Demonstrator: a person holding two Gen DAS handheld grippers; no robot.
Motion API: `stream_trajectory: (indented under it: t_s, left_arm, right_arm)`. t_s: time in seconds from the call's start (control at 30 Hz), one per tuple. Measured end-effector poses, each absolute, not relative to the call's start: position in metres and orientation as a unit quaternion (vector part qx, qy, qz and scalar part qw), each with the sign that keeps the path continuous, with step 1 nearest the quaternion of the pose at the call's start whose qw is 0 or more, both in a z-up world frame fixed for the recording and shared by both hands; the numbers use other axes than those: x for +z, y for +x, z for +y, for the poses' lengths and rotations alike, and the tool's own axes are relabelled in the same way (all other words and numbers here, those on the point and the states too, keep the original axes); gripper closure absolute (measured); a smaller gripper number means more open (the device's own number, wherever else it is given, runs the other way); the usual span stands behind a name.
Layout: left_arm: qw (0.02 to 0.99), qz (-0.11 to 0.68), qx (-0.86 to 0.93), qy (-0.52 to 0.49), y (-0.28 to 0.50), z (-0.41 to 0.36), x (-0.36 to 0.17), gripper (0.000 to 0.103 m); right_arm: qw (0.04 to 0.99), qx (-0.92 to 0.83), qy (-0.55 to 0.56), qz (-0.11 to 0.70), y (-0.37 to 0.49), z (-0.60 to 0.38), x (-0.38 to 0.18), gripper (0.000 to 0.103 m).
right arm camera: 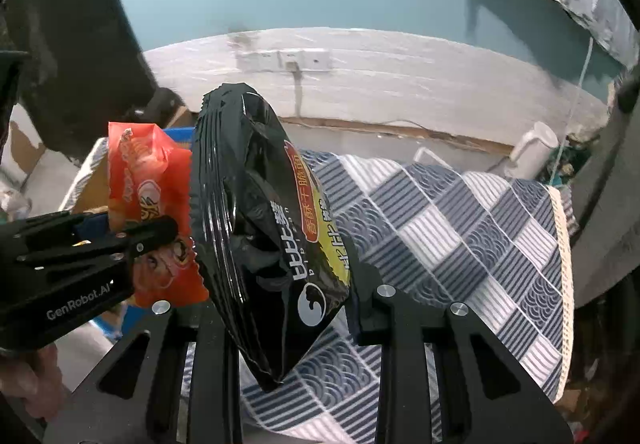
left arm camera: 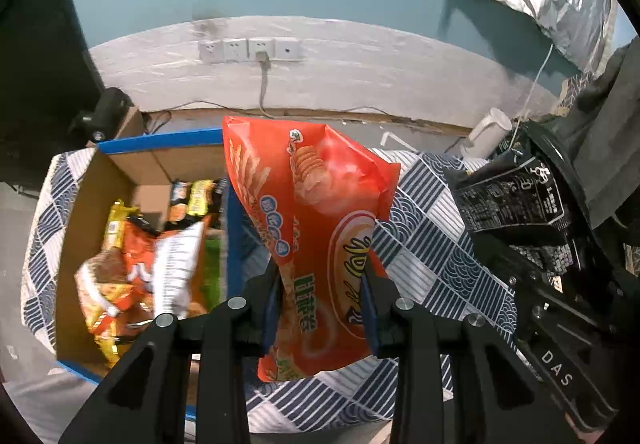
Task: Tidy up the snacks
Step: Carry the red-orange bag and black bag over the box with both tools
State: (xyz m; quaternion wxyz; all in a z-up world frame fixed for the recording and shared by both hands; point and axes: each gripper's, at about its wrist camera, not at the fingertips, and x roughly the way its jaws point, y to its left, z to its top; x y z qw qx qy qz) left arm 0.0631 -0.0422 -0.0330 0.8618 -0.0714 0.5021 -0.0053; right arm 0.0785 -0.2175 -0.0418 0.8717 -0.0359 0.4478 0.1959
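The left gripper is clamped on a glossy red snack bag, puffed and crinkled, which stands in the middle of the left wrist frame, above the table edge beside the box. The right gripper pinches a shiny black snack bag with a yellow and red label; this bag fills the center of the right wrist frame and hangs over the cloth. The tablecloth is soft fabric with blue and white squares of stripes and wave patterns. At the left of the left wrist frame, a cardboard box with blue rim holds several crumpled packets, orange, yellow and white.
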Motion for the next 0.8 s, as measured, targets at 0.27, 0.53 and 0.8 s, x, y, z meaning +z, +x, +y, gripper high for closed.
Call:
stream_trajectory:
  t_s: [0.27,0.53,0.8]
  left_arm:
    - [0.863,0.495,0.011,-0.097,0.049,0.011,-0.022,0.069]
    - [0.861,0.494,0.052,-0.106,0.047,0.071,-0.024,0.069]
    - [0.857,0.496,0.095,-0.106,0.053,0.127,-0.040,0.069]
  right_arm:
    - [0.867,0.230,-0.047,0.441,0.080,-0.166,-0.028,0.076]
    - [0.851,0.261,-0.059,0.452,0.091,-0.105,-0.033,0.076]
    - [0.833,0.285,-0.074,0.469,0.106,-0.046,-0.049,0.076]
